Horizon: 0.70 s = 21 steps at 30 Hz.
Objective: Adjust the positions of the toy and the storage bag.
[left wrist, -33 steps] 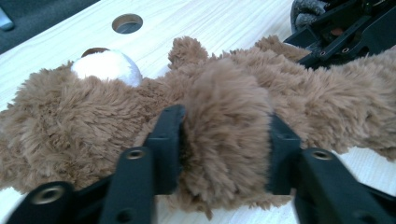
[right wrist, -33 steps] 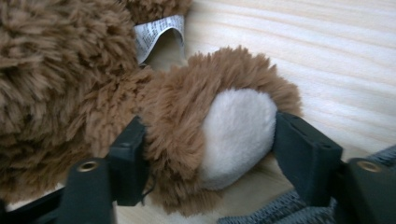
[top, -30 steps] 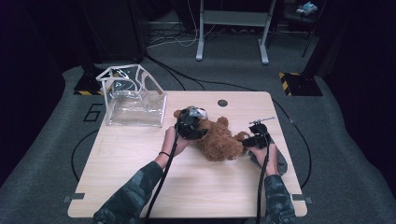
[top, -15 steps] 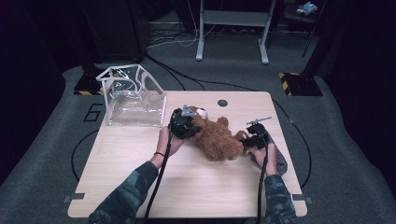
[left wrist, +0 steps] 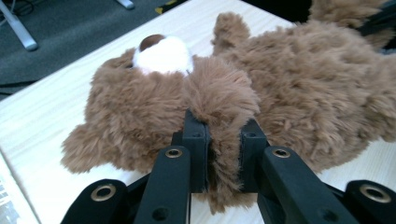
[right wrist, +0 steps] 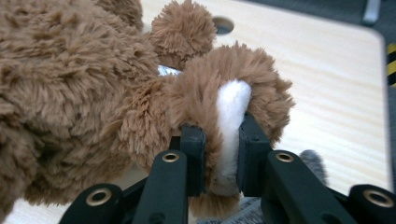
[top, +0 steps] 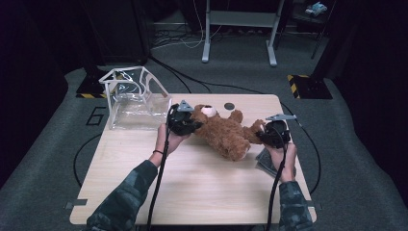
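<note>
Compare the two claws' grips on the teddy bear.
The left claw pinches plain brown fur at the head end of the teddy bear, near its white muzzle; the right claw pinches a paw with a white pad at the leg end. Both jaw pairs have just been closing and now press fur between them.

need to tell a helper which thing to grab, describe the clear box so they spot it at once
Start at the light wooden table and go to its far left corner. The clear box sits there, left of the brown teddy bear. It is the one see-through thing, with white edging and a raised lid.
</note>
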Available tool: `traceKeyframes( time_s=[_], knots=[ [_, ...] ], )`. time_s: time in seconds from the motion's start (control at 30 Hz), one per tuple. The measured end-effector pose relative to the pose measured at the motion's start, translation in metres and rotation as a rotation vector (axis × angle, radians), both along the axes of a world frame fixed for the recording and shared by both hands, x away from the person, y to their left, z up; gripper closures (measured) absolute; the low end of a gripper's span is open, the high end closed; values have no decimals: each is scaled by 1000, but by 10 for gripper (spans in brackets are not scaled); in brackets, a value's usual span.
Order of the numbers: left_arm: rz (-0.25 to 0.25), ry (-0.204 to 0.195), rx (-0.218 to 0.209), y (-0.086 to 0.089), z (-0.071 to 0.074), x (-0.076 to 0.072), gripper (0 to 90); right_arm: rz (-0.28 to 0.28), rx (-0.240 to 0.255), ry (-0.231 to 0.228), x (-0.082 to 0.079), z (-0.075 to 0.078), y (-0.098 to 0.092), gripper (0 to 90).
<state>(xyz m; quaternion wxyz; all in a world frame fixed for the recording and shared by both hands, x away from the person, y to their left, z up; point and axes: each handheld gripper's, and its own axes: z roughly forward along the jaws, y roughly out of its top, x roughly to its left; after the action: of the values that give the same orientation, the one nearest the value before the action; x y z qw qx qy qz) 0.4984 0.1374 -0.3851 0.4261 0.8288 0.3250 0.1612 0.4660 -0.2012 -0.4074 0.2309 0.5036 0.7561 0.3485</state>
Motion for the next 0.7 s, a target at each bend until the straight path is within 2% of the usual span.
traceKeyframes(
  time_s=[0.1, 0.33, 0.43, 0.53, 0.63, 0.7],
  knots=[
    [8, -15, -9, 2, 5, 3, 788, -2, -3, -48, -13, 14, 1, 768],
    [13, -23, -1, 8, 5, 12, 790, -3, -17, -82, -41, 28, 12, 767],
    [10, -19, 10, 8, 1, 16, 790, 6, -29, -90, -50, 27, 17, 768],
    [10, -3, 20, 7, -6, 20, 791, 16, -43, -82, -68, 19, 28, 768],
    [5, 28, 47, 5, -22, 25, 790, 34, -48, -73, -81, 9, 37, 768],
    [8, 40, 40, 6, -27, 26, 790, 41, -44, -68, -86, 4, 40, 768]
  ],
)
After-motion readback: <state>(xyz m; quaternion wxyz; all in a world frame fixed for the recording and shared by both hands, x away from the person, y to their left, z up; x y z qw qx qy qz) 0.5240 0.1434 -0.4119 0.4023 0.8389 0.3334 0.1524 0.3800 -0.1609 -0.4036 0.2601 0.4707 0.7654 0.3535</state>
